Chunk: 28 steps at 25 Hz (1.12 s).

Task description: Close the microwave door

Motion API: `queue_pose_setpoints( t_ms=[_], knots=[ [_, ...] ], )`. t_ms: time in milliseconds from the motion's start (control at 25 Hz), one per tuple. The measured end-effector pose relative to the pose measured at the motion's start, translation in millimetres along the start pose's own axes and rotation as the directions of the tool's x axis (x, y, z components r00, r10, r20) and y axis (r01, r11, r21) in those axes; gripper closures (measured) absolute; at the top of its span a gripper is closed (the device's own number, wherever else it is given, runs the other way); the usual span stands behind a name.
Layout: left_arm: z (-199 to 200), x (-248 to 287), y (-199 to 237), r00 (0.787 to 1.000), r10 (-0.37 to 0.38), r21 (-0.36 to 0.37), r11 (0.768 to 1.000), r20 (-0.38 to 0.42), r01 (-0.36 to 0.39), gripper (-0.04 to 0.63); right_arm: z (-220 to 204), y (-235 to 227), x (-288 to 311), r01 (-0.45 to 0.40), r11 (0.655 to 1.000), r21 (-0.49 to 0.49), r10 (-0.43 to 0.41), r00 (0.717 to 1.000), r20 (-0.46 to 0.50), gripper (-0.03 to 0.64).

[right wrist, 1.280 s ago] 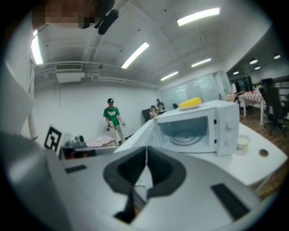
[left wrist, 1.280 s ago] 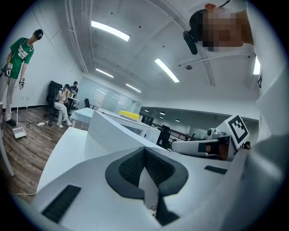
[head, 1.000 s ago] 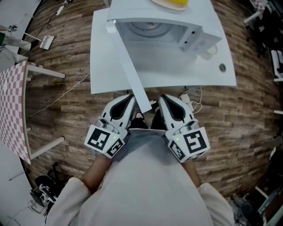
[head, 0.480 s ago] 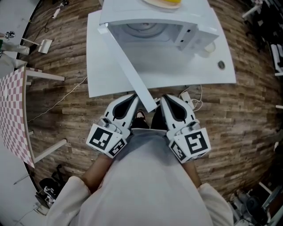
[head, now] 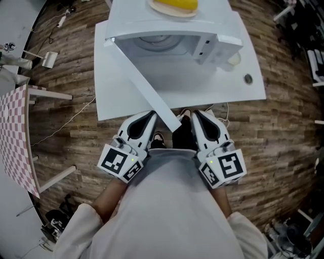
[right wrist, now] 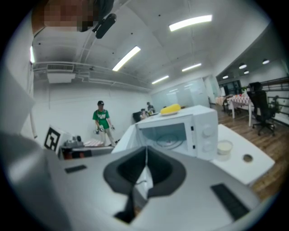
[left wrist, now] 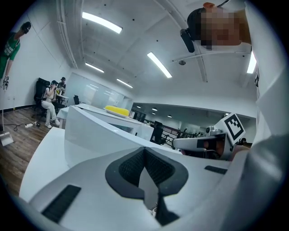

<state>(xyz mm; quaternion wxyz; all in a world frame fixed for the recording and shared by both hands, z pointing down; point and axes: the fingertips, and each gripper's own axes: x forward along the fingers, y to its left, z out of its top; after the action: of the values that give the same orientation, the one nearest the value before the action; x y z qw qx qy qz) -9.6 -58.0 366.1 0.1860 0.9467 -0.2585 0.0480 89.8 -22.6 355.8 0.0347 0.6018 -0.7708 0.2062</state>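
The microwave door [head: 143, 87] stands open, its free edge between left tongs [head: 150, 116] and right tongs [head: 197, 116], both pressed together.

Open-plan lab: strip lights [right wrist: 189, 22], office chairs [right wrist: 258, 104].

Microwave [head: 169, 35] sitting on white table [head: 114, 98], door [head: 142, 86] hanging wide open and swinging out diagonally from the microwave's left corner, past the table edge. Yellow item [head: 174, 4] lying on a plate [head: 153, 7] on top of the microwave. Cup [head: 233, 59] standing just right of the microwave, small dark disc [head: 247, 79] lying further right of it. Left gripper [head: 150, 117] and right gripper [head: 196, 115] pointing toward the microwave, flanking the door's free end; can't tell if either is touching it. Checkered table [head: 15, 126] standing well left of the microwave, cable [head: 66, 119] trailing over the wood floor [head: 283, 126] between.
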Motion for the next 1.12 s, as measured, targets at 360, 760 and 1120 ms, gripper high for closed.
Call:
queue_pose_setpoints(
  t_ms=[360,760,1120],
  knots=[
    [5.2,23.1,-4.6,1.0,-0.003,-0.01,1.0,0.004,0.003,0.575,10.1,-12.3,9.8,-0.025,1.0,-0.001,0.025,1.0,0.0,0.592],
    [9.0,41.3,-7.6,0.999,-0.035,-0.012,0.999,-0.003,0.035,0.575,14.8,-25.3,13.4,-0.009,1.0,0.007,0.009,1.0,-0.001,0.592],
    [10.1,54.6,-7.9,0.998,-0.067,-0.015,0.998,-0.017,0.067,0.575,19.2,-41.2,18.6,0.023,0.999,0.022,-0.023,1.0,0.005,0.592]
  ],
)
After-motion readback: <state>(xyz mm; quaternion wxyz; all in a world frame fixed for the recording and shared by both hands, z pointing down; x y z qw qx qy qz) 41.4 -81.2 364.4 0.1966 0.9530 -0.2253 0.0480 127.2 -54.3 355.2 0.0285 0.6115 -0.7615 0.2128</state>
